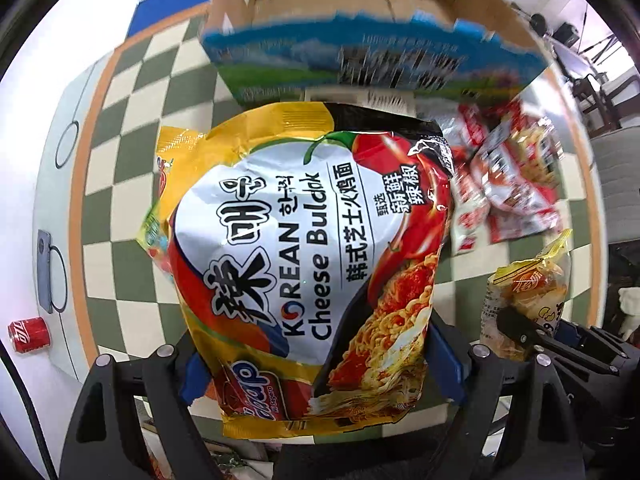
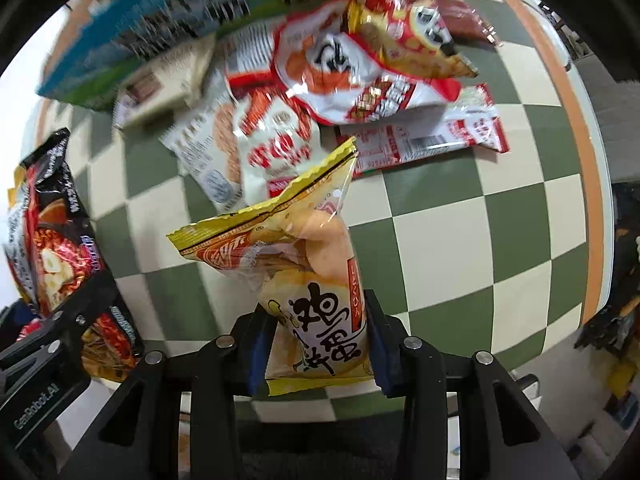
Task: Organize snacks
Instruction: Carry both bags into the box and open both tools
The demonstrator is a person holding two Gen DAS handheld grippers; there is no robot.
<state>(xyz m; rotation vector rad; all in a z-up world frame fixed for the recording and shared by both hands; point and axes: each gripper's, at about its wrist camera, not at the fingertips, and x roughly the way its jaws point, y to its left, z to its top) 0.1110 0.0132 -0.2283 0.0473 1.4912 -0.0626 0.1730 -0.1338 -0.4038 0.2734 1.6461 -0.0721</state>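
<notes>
My left gripper is shut on a large Korean Cheese Buldak noodle pack, held above the checkered tablecloth. The pack also shows at the left of the right wrist view. My right gripper is shut on a yellow bag of egg snacks, also seen at the right of the left wrist view. An open cardboard box with a blue and green side stands ahead. A pile of red and white snack packets lies beside the box.
A red cola can and a grey device sit on the white table at the left. A small beige carton lies against the box. The cloth has an orange border.
</notes>
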